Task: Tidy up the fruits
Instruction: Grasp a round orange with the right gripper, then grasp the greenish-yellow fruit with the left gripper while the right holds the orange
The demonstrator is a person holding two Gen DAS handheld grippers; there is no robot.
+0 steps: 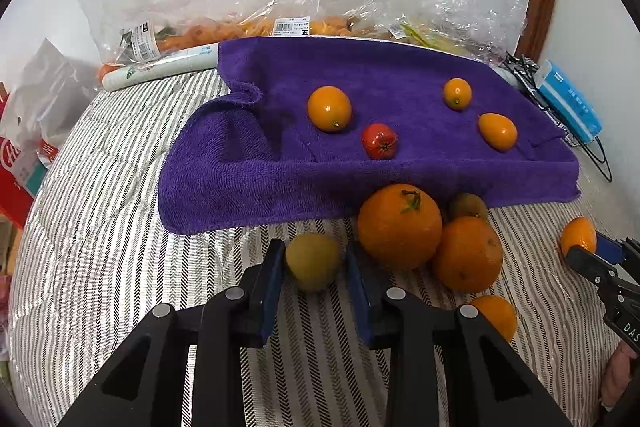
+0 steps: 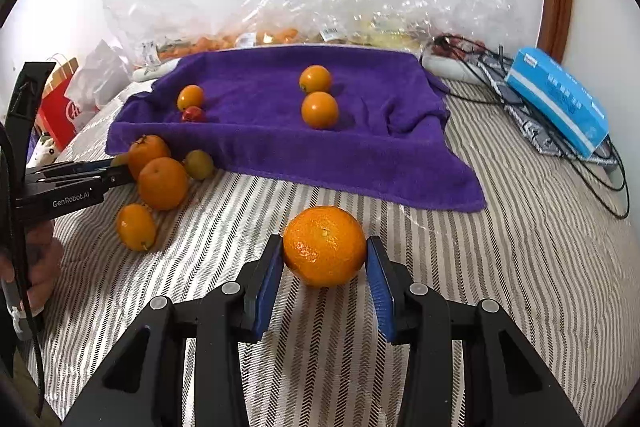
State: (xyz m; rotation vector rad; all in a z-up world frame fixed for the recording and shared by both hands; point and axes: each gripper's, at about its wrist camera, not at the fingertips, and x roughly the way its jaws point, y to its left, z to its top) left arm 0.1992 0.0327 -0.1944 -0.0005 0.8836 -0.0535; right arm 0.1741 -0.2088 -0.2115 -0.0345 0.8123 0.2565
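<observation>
A purple towel (image 1: 360, 163) (image 2: 360, 155) lies on the striped bedspread with three kumquats (image 1: 329, 108) and a small red tomato (image 1: 380, 141) on it. My left gripper (image 1: 314, 263) has its jaws around a yellow-green fruit (image 1: 313, 260) on the bedspread, pads touching or nearly touching it. Two large oranges (image 1: 399, 226) (image 1: 467, 254) sit just to its right. My right gripper (image 2: 325, 255) has its jaws around a mandarin (image 2: 325, 246) resting on the bedspread, pads at its sides.
Clear plastic bags of fruit (image 1: 280, 23) lie behind the towel against the wall. A blue tissue box (image 2: 558, 101) and black cables (image 2: 600, 163) are at the right. A red bag (image 2: 60, 107) stands at the left. A kumquat (image 2: 135, 226) lies in front of the oranges.
</observation>
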